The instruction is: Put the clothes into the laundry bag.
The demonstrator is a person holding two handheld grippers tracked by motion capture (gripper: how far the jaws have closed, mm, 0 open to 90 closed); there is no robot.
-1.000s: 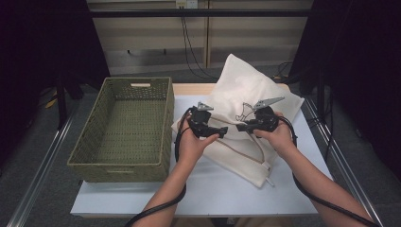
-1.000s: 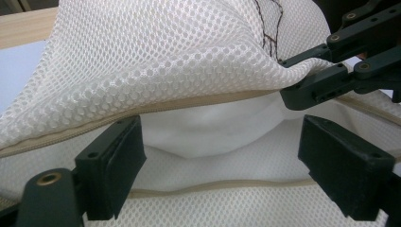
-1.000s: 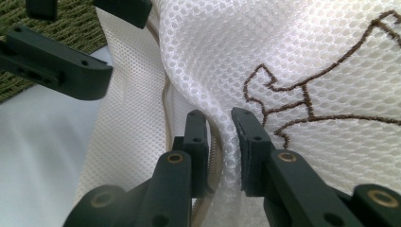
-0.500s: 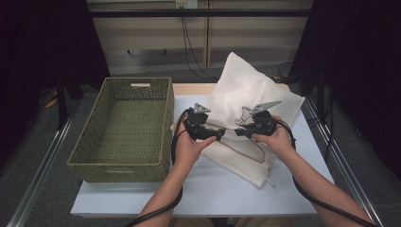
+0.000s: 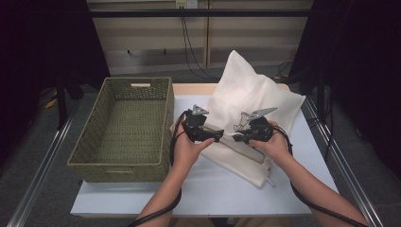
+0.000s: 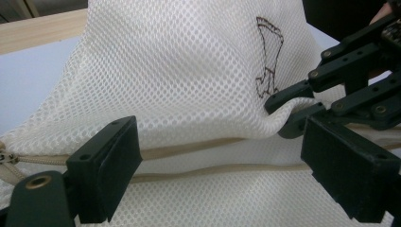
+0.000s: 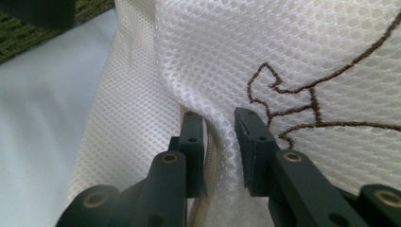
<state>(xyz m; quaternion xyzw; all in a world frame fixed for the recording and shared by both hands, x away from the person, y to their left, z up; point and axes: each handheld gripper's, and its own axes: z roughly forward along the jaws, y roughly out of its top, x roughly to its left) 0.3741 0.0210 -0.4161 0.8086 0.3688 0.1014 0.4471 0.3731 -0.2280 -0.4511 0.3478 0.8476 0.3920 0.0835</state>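
A white mesh bag (image 5: 250, 94) lies on the table, its beige zipper (image 6: 198, 147) along the near edge and a brown stitched figure (image 7: 307, 99) on its face. My left gripper (image 5: 218, 137) reaches in from the left. Its jaws (image 6: 222, 151) are open wide, one on each side of the zipper line, with mesh behind them. My right gripper (image 5: 236, 138) faces it from the right. It (image 7: 220, 127) is shut on a raised fold of mesh beside the zipper, and in the left gripper view it (image 6: 288, 111) pinches that fold.
A green woven basket (image 5: 118, 165) stands empty on the left part of the white table (image 5: 213, 189), close to the bag's left edge. Metal rails run along both sides of the table, and dark cables hang at the back.
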